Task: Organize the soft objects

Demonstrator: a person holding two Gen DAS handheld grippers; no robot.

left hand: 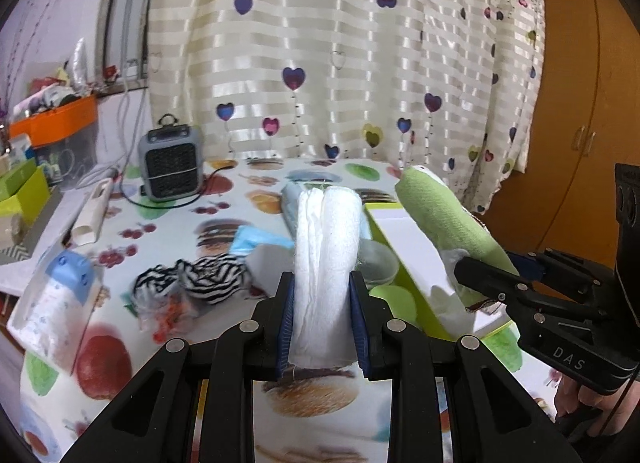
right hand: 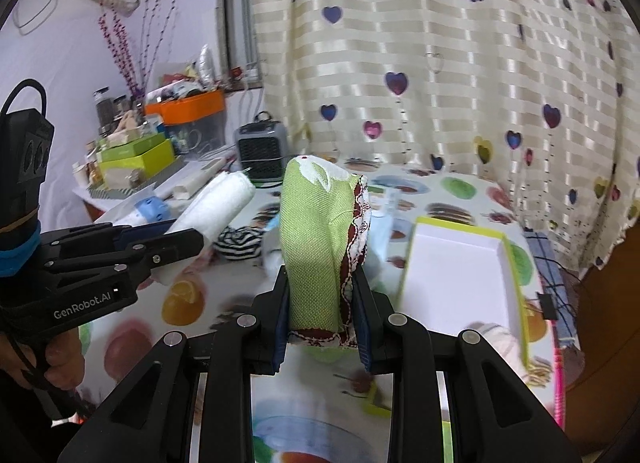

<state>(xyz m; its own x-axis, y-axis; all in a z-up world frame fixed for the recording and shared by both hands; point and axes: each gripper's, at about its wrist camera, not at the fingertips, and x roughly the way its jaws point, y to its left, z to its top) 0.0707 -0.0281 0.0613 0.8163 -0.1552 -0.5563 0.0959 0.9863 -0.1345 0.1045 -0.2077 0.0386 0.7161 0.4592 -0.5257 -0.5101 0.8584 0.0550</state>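
Above the desk (right hand: 224, 303), both grippers clamped upright rolls; the right gripper (right hand: 322, 303), holding the green cloth (right hand: 312, 247), was nearer the white box (right hand: 452, 275) than the left gripper (left hand: 322, 311) with its white towel (left hand: 324, 263).

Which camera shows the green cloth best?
The right wrist view: the green cloth stands close and centred, clamped in the right gripper. The left wrist view shows it from the side, farther off.
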